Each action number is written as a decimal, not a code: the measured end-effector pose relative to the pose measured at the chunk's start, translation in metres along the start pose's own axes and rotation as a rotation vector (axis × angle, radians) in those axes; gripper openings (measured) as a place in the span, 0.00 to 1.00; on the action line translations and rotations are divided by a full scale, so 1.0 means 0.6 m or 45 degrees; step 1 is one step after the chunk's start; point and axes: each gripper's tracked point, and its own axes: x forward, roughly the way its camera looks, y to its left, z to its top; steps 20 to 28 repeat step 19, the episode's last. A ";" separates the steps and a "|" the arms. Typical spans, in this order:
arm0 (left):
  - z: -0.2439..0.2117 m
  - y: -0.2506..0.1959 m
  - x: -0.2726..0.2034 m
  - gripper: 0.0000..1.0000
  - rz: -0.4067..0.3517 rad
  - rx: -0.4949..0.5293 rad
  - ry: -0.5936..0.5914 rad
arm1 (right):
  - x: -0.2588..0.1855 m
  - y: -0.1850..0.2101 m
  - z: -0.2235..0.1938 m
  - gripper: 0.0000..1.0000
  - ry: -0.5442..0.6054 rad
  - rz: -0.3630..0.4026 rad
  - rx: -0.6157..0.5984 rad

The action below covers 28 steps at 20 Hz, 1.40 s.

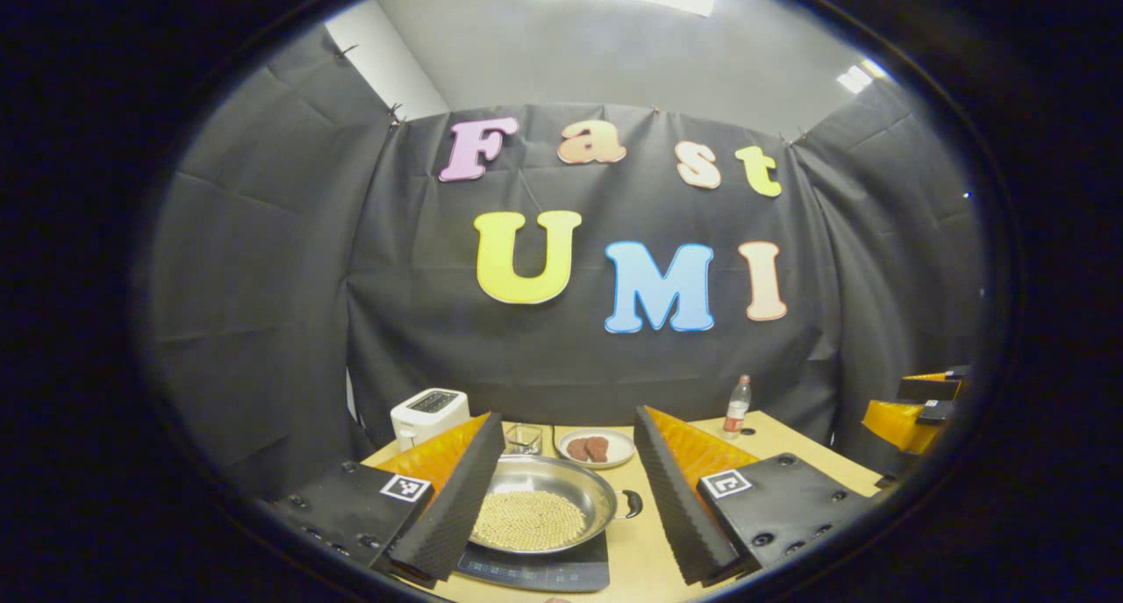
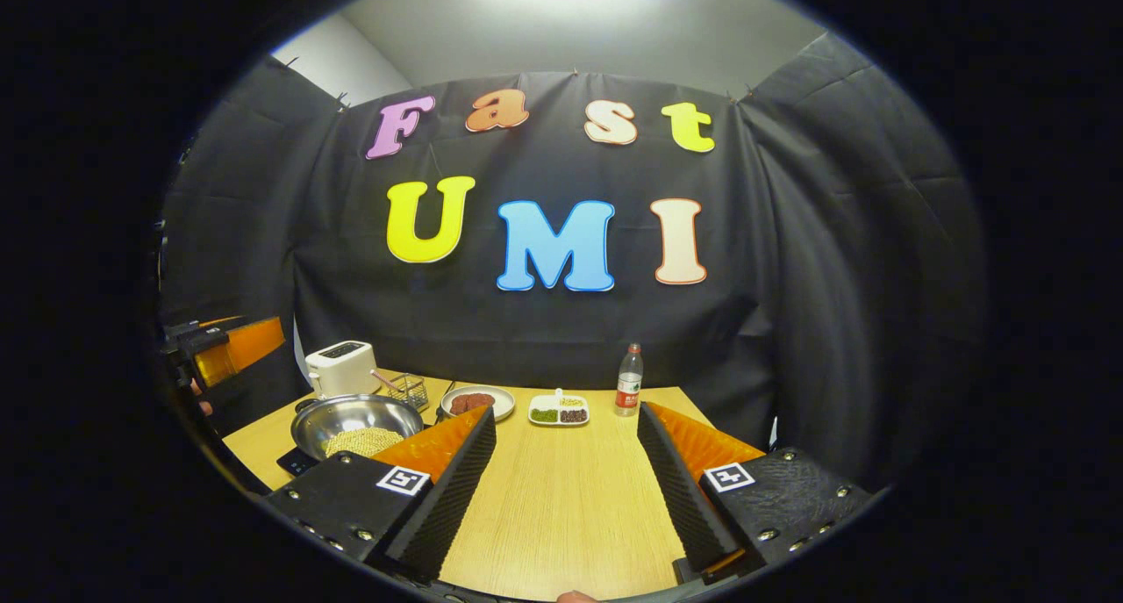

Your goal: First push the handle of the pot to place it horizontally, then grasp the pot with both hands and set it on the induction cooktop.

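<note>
Left tool point(image 1: 568, 506) finger hides pot's point(image 1: 544, 506) left rim

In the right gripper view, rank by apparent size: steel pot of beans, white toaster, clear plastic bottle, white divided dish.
1. Steel pot of beans, largest.
2. White toaster.
3. White divided dish and clear plastic bottle: alike, unranked.
The pot sits nearer the camera, which may inflate it.

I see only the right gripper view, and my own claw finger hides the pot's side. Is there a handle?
Observer: Yes. The left gripper view shows a black loop handle sticking out sideways from the pot.
Operator: What is under the pot?
Observer: It sits on the induction cooktop; its front panel shows below the pot.
Operator: Is the left claw open?
Observer: Yes, the left claw is open, with the pot seen between its fingers.
</note>
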 end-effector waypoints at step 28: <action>0.061 0.079 -0.133 0.99 0.043 0.074 -0.095 | -0.096 0.010 0.103 0.98 -0.149 -0.008 0.028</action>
